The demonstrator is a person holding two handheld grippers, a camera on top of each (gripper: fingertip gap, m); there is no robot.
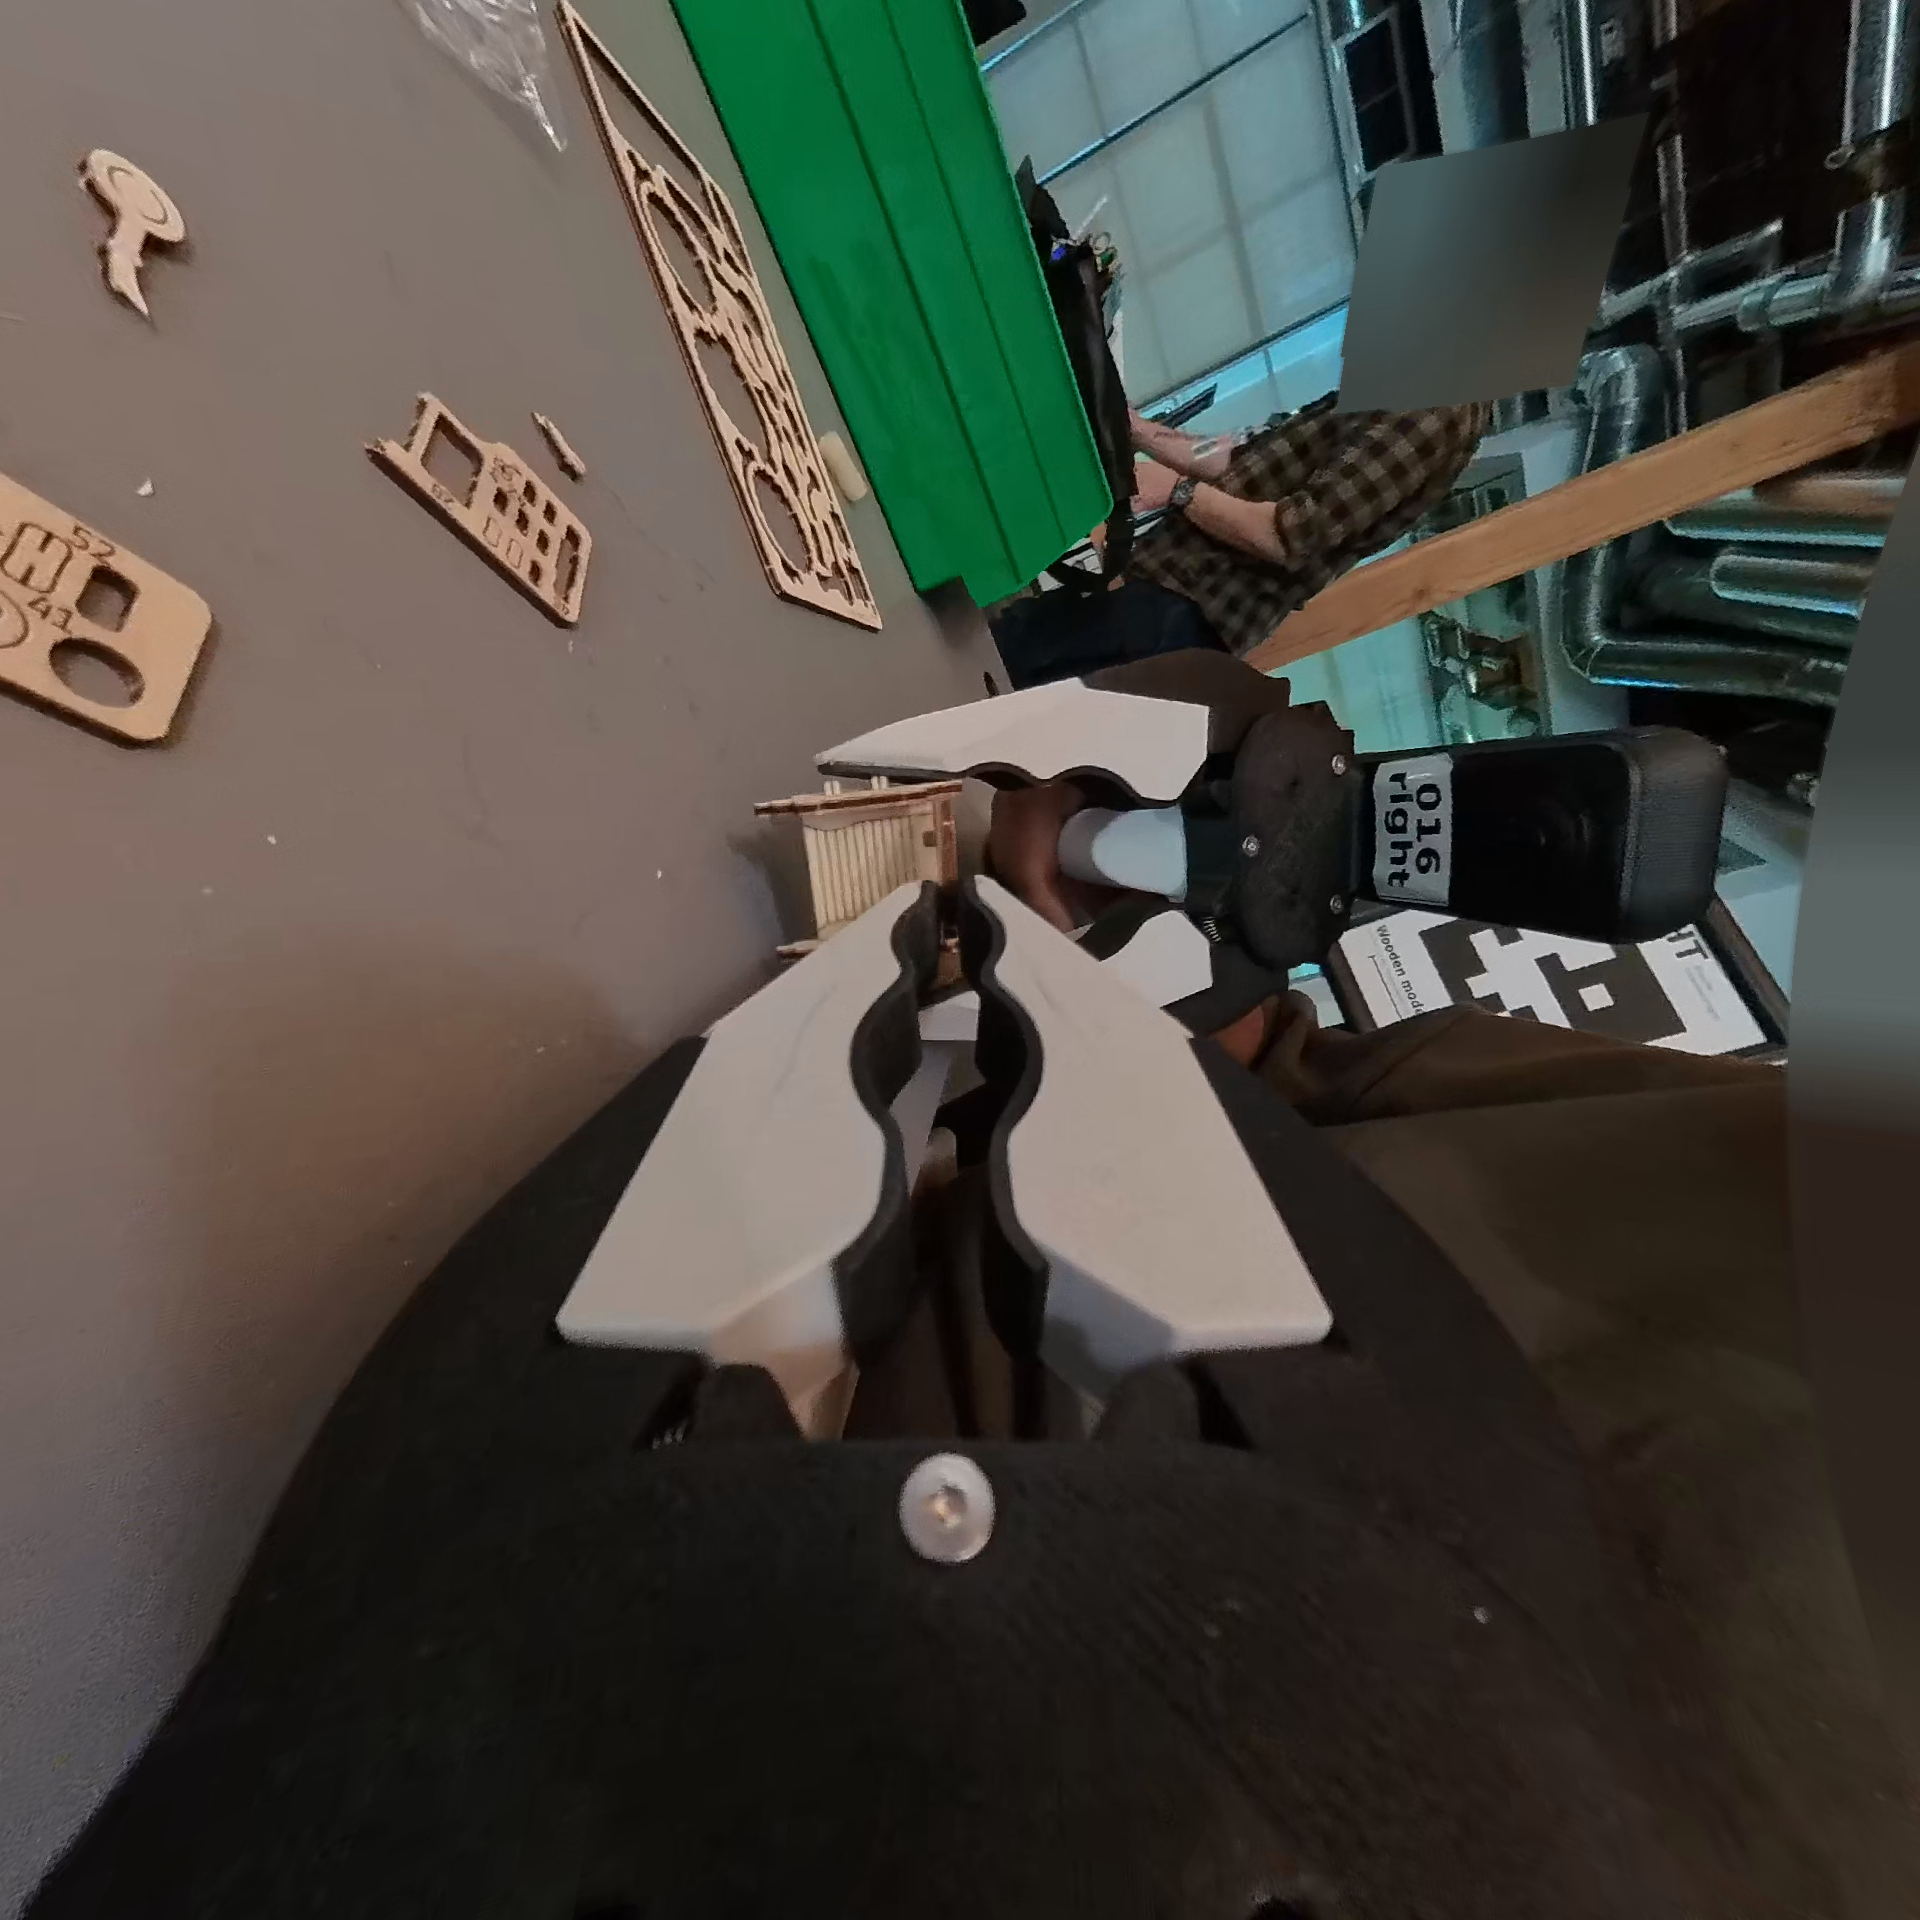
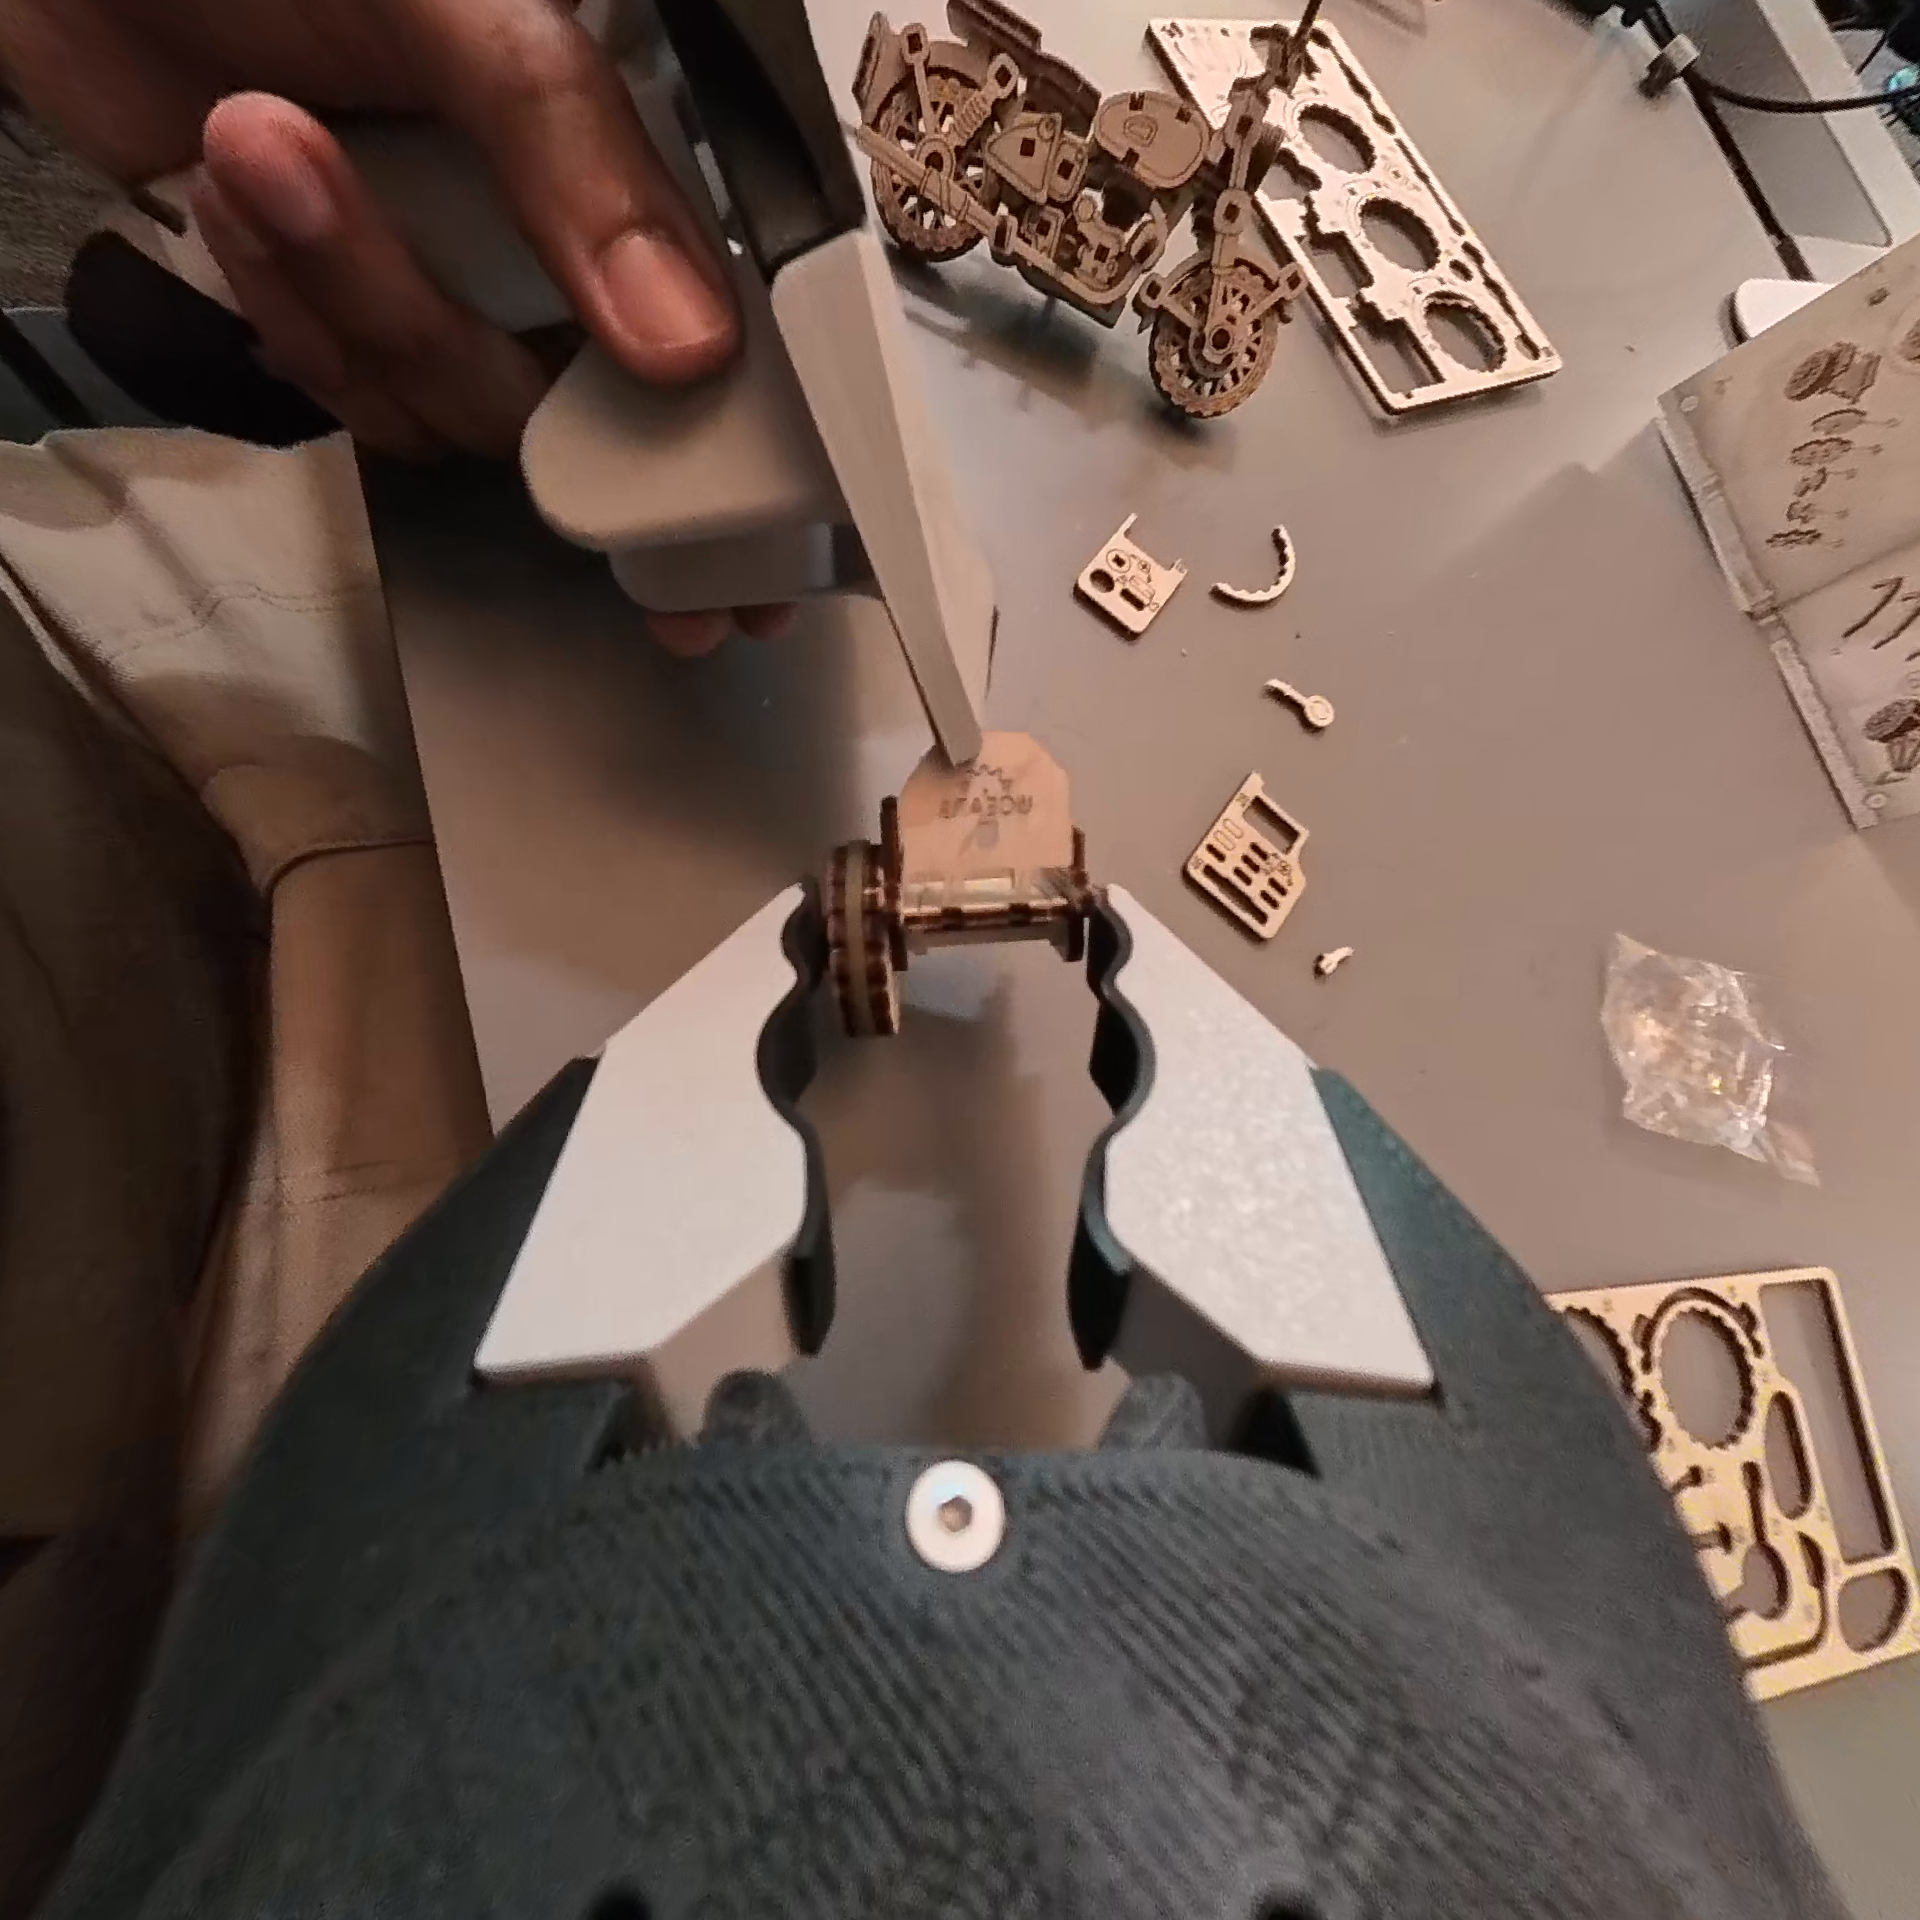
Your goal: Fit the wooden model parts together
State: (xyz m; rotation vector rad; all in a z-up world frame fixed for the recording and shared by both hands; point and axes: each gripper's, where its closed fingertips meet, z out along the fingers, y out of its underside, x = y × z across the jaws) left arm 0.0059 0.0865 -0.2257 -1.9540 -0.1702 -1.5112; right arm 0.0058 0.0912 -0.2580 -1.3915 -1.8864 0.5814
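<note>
The right wrist view looks down along the right gripper (image 2: pixel 951 914), whose jaws are spread about halfway and press on either side of a small wooden sub-assembly (image 2: pixel 961 904), a boxy piece with a toothed wheel on its left end and an engraved tab standing up from it. The left gripper (image 2: pixel 956 758) comes in from the upper left of the sub-assembly, held by a bare hand (image 2: pixel 416 208), and its tip touches the top of the engraved tab. The sub-assembly is held just above the grey surface (image 2: pixel 1455 727), near the surface's front edge. Beyond the sub-assembly stands a finished wooden motorcycle model (image 2: pixel 1081 197), with a punched-out wooden sheet (image 2: pixel 1382 208) lying behind it. To the right of the sub-assembly lie loose wooden parts: two small flat panels with cut-outs (image 2: pixel 1247 868), a curved toothed sliver (image 2: pixel 1262 566) and a tiny pin-like piece (image 2: pixel 1304 707). Farther right of it are a crumpled clear plastic bag (image 2: pixel 1694 1049), an instruction booklet (image 2: pixel 1818 540) and another punched-out sheet (image 2: pixel 1787 1486). In the left wrist view, the left gripper's jaws are nearly closed, with only a thin gap at the tips, pinching the edge of the sub-assembly (image 1: pixel 873 862); the right gripper (image 1: pixel 1091 821) reaches in from the right of it.
</note>
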